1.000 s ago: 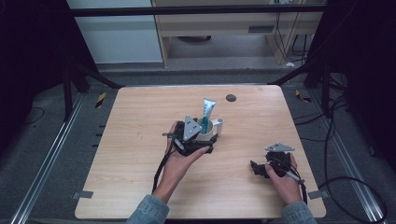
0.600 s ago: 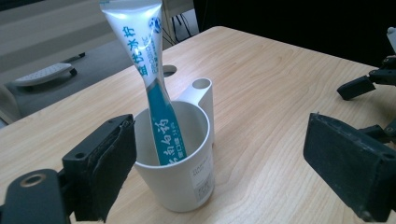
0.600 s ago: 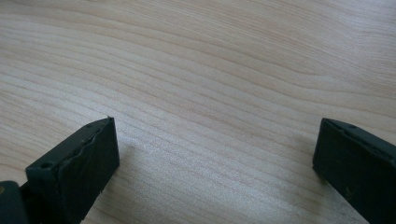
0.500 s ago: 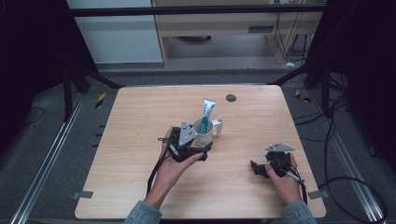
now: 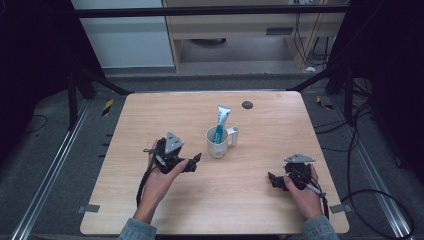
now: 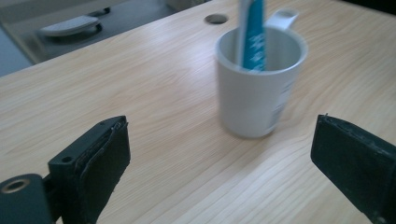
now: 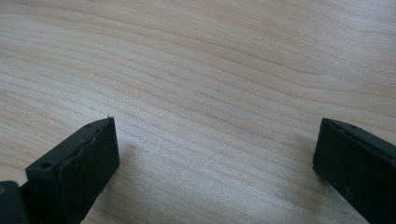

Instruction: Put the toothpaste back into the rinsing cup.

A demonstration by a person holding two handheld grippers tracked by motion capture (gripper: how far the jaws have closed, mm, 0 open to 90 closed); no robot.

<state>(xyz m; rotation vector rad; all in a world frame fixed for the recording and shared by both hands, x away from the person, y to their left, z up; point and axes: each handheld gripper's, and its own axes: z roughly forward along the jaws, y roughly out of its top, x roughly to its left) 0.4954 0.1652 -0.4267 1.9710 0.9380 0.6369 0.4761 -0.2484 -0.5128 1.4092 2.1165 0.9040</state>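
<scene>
Near the table's middle, slightly toward its far edge, a white mug [image 5: 218,142] is standing upright with a toothpaste tube [image 5: 221,120] leaning inside it, cap end down (its crimped tail is poking well above the rim). A small white object, which I cannot identify, is standing just beside the mug on its right.

Risk first: the tall tube is making the mug look top-heavy, so, in my judgement, a sideways brush from a jaw could be tipping it over or flicking the tube out; a pinch on the tube alone could be dragging the mug along.

Relative to the left gripper [image 5: 196,161], the mug is sitting just beyond the jaw tips and a little to the right, near but apart. That gripper's jaws are standing wide apart and holding nothing, as the left gripper view shows, with the mug [image 6: 259,87] ahead between them.

Well apart, near the table's right front corner, the right gripper [image 5: 274,180] is resting low over bare wood, jaws likewise spread and empty.
</scene>
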